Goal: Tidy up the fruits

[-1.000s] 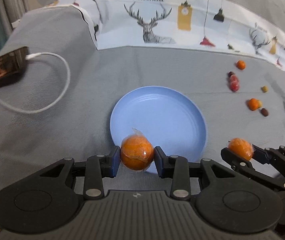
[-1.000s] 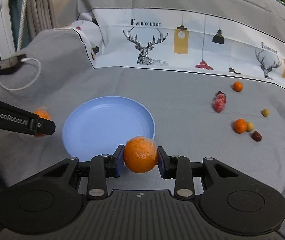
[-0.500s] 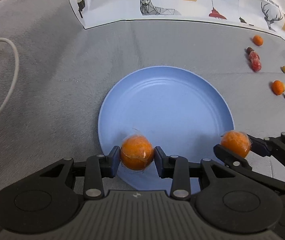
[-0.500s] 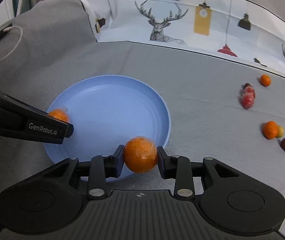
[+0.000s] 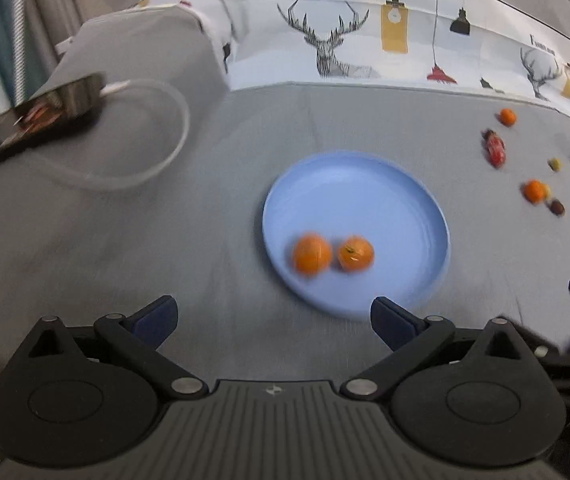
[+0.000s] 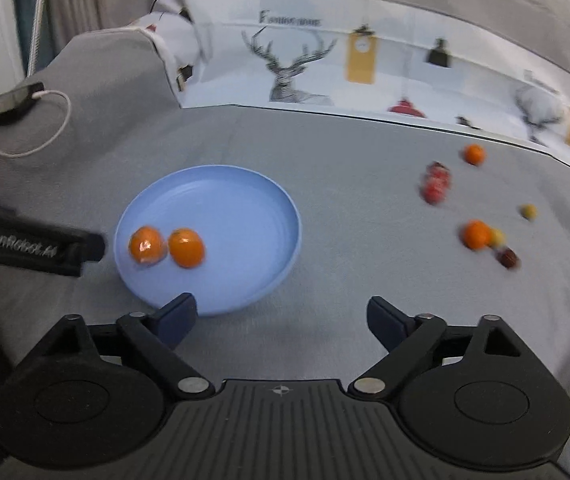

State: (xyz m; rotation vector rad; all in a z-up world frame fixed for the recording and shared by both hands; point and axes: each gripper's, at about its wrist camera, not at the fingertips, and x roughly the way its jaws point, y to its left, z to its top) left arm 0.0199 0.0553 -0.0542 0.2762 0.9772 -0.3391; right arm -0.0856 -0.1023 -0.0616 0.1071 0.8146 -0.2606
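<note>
Now "GenRobot.AI" on left claw (image 6: pixel 85 246); two oranges (image 6: pixel 167 247) on plate (image 6: pixel 253 216).

Black left tongs (image 5: pixel 273 318) and right tongs (image 6: pixel 281 316), blue pads, silver screws, white "GenRobot.AI" lettering.

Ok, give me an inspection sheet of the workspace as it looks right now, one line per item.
Surface: grey cloth, wrinkled, covering the work area.
Job's things: blue plate holding two oranges side by side near its left rim; loose on the cloth to the right lie two small oranges, a red fruit, a small yellow-green one and a dark one.
Clutter: phone at far left.
Tongs: left tongs open, empty; right tongs open, empty, both short of the plate.
Cables: white cable looping from the phone.
Surroundings: deer-print fabric behind; curtain at upper left.
</note>
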